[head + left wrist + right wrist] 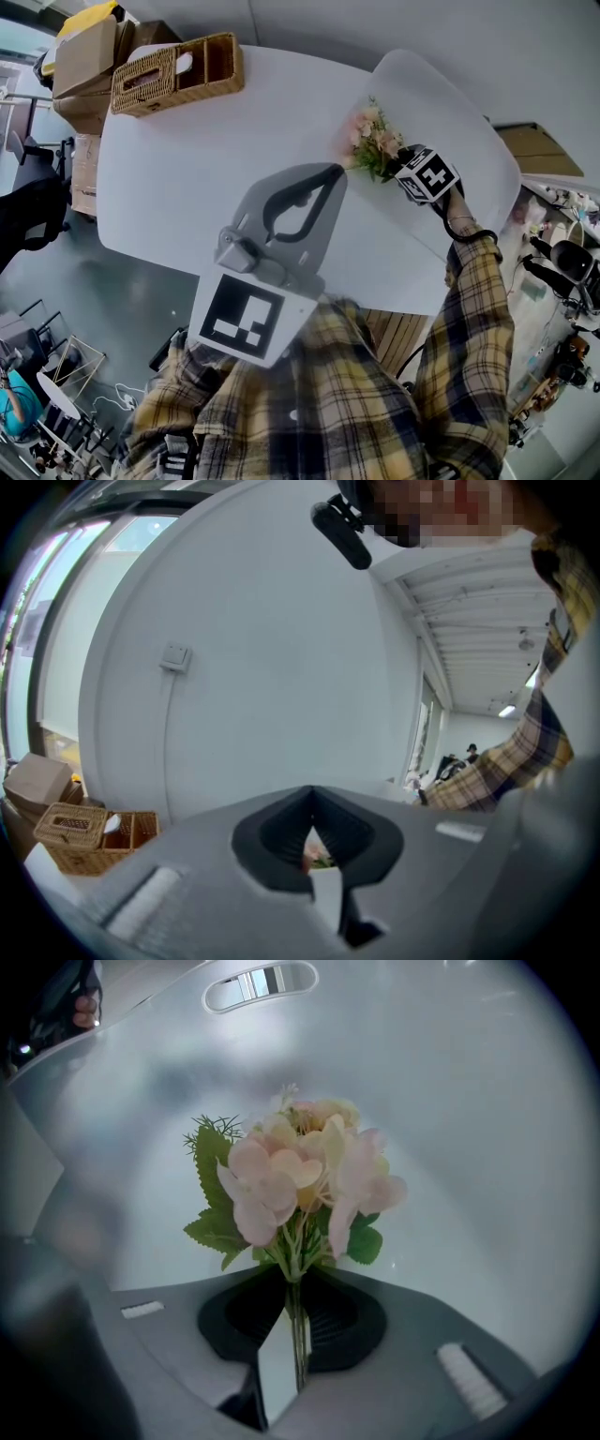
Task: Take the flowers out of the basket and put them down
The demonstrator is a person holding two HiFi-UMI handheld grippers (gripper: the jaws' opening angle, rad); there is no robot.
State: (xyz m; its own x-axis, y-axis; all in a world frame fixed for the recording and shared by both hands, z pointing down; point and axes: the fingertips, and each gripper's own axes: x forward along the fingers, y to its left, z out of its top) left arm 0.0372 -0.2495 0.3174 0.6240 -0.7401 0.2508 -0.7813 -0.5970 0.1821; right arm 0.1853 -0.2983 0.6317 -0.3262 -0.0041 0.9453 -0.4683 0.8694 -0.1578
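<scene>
Your left gripper (330, 172) is raised over the white table (178, 178) with its jaws drawn together at the tips and nothing gripped. The flowers (373, 141) lie just beyond those tips, to their right, and show only as a sliver of pink and green (317, 853) through the gap in the left gripper view. Your right gripper (397, 167) is clamped narrow on the bunch's thin green stems (297, 1312), which run straight down between its dark pads, so the bouquet is out of the basket and held in the jaws.

At the table's far left corner sits the wicker basket (178, 70), well apart from the flowers, with cardboard boxes (84, 56) stacked just behind it. Under the bouquet lies a white panel with a slot handle (261, 982), overlapping the table's right end; whether the blooms touch it cannot be told. Nothing stands between the bouquet and that panel. Your plaid sleeve (469, 319) runs up the right side to the gripper.

The bouquet's long axis lines up with the right gripper's jaws: stems back into the grip, pale pink blooms and green leaves (216, 1227) pointing away from you, toward the panel.
</scene>
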